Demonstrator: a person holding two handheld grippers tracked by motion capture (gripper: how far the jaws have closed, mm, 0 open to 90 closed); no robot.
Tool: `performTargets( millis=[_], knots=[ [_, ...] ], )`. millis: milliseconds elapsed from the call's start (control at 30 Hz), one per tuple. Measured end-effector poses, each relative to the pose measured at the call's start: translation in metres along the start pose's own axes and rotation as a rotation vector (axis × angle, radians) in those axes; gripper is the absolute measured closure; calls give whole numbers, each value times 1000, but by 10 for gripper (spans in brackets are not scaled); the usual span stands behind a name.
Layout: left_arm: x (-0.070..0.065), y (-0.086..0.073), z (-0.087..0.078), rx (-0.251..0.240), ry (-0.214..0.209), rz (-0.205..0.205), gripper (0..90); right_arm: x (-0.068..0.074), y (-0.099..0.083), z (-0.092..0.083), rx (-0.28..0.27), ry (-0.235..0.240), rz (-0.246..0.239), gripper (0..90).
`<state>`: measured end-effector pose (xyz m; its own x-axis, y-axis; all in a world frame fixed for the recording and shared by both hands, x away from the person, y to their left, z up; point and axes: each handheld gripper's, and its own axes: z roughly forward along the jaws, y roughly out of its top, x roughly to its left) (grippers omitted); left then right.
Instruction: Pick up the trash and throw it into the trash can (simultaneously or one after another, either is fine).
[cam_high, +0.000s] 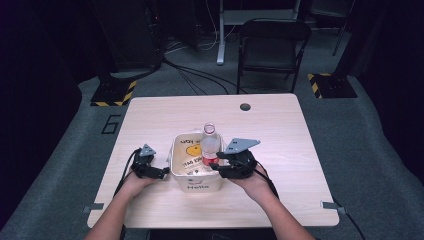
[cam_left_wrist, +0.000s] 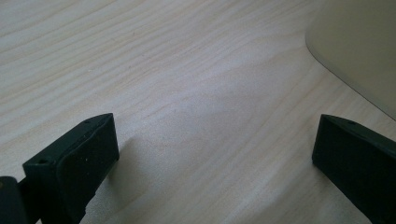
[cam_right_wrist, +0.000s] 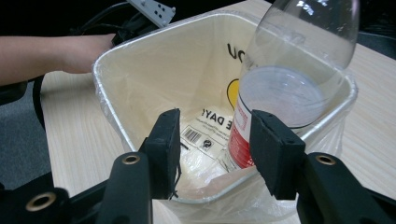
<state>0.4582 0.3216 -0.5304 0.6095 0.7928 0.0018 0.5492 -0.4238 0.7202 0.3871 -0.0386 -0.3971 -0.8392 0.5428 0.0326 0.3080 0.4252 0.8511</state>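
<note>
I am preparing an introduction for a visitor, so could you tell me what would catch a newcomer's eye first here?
First, the clear bottle with a red label, standing in the cream bin at mid-table. A plastic bag lines that bin. The right claw hangs open at its near rim, and the left claw rests open beside it.

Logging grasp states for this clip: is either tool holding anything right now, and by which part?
Nothing is held. The right tool stands open at the bin's rim, beside the clear plastic bottle inside the cream bin. The left tool is open over bare table.

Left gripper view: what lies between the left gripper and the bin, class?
Bare wooden table separates left gripper and bin, seen in the left gripper view.
</note>
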Motion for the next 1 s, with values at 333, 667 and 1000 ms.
performTargets(
  millis=[333, 667, 1000],
  knots=[
    [0, 0, 0, 4, 1, -2, 1, 4, -7, -15, -58, -33, -14, 486],
    [-3, -4, -5, 14, -5, 3, 2, -10, -13, -45, -116, -112, -5, 441],
    [-3, -4, -5, 9, -4, 2, 2, -48, -31, -81, -160, -209, 106, 416]
  ],
)
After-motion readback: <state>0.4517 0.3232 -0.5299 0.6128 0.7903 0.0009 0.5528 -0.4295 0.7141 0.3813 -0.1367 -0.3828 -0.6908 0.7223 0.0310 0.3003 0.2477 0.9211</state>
